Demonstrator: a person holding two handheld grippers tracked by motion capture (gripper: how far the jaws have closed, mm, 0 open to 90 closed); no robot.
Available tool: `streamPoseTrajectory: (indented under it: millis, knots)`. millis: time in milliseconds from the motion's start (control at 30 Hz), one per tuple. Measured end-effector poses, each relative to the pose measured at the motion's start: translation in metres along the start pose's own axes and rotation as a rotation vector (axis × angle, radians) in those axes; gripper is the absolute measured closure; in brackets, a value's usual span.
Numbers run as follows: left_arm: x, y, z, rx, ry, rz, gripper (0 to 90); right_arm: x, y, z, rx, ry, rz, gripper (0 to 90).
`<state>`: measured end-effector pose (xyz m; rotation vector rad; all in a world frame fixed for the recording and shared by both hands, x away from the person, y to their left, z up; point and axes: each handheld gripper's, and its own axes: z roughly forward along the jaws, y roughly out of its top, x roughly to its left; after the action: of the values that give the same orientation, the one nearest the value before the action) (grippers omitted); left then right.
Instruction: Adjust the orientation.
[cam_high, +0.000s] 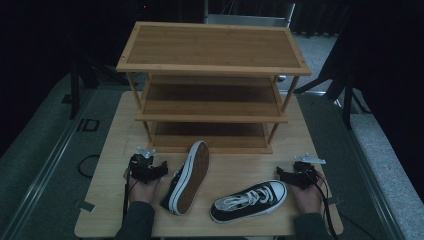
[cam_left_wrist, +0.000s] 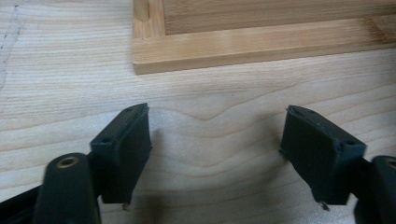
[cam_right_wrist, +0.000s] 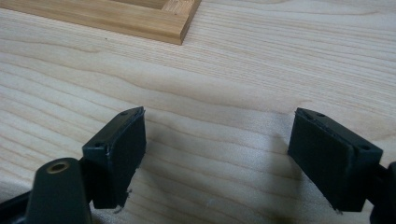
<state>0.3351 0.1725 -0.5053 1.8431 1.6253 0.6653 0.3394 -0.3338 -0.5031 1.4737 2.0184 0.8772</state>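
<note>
Two black-and-white sneakers lie on the wooden table (cam_high: 235, 170) in front of a three-tier bamboo shoe rack (cam_high: 212, 85). One sneaker (cam_high: 187, 180) rests on its side with its brown sole showing, just right of my left gripper (cam_high: 147, 167). The other sneaker (cam_high: 250, 201) sits upright with its laces up, left of my right gripper (cam_high: 295, 172). Both grippers rest low on the table. My left gripper (cam_left_wrist: 217, 140) is open over bare wood, with nothing between the jaws. My right gripper (cam_right_wrist: 219, 144) is open too, holding nothing.
The rack's bottom frame (cam_left_wrist: 261, 42) lies just ahead of the left gripper, and its corner (cam_right_wrist: 177, 28) shows ahead of the right. Grey floor (cam_high: 45, 165) and dark stands surround the table. A cable (cam_high: 327, 210) trails from the right gripper.
</note>
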Motion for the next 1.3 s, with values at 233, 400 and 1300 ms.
streamPoseTrajectory:
  millis: [233, 400, 1300]
  knots:
    - [0.002, 0.000, -0.004, 0.013, -0.006, -0.005, 40.4, 0.000, 0.000, 0.000, 0.000, 0.000, 0.000, 18.8]
    - [0.011, 0.001, -0.009, 0.008, -0.071, -0.060, 44.6, 0.000, 0.000, 0.000, 0.000, 0.001, -0.001, 18.8]
    - [-0.006, -0.003, -0.038, -0.065, -0.238, 0.010, 46.2, 0.000, 0.000, 0.000, -0.001, 0.002, -0.002, 18.8]
